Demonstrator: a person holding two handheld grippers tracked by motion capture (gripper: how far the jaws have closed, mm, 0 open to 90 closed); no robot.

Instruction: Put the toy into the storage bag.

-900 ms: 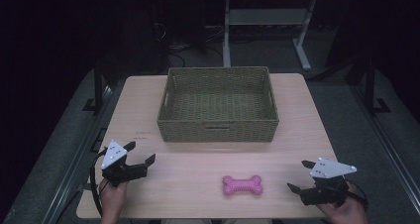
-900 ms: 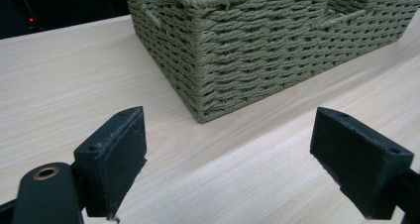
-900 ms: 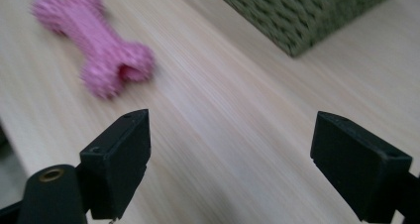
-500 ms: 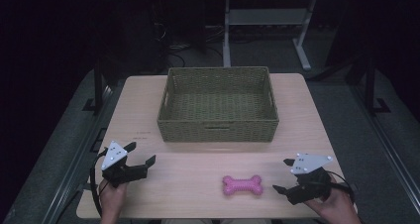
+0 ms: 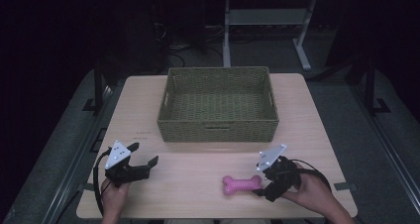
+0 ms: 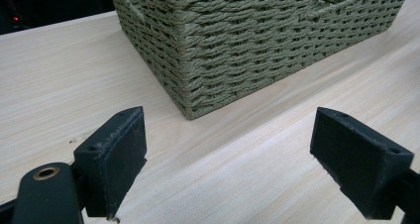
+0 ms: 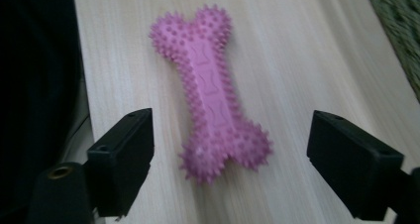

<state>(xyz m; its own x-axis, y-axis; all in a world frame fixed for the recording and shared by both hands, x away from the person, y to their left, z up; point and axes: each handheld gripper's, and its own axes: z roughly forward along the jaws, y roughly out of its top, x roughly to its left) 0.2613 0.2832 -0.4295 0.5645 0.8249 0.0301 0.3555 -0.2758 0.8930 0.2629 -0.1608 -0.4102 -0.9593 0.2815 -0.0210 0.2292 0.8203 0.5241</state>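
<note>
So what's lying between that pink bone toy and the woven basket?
Nothing: in the high view, the stretch of table between the pink bone toy and the woven basket is bare wood.

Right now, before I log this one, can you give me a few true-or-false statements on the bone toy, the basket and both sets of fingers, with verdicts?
1. The pink bone toy lies inside the woven basket. False: it lies on the table, in front of the basket.
2. The right gripper has its fingers spread, one on each side of the toy's near end, not pressing it. True.
3. The left gripper is clamped on the basket's corner. False: it is open over bare table, short of the basket.
4. The basket holds nothing that can be seen. True.
</note>
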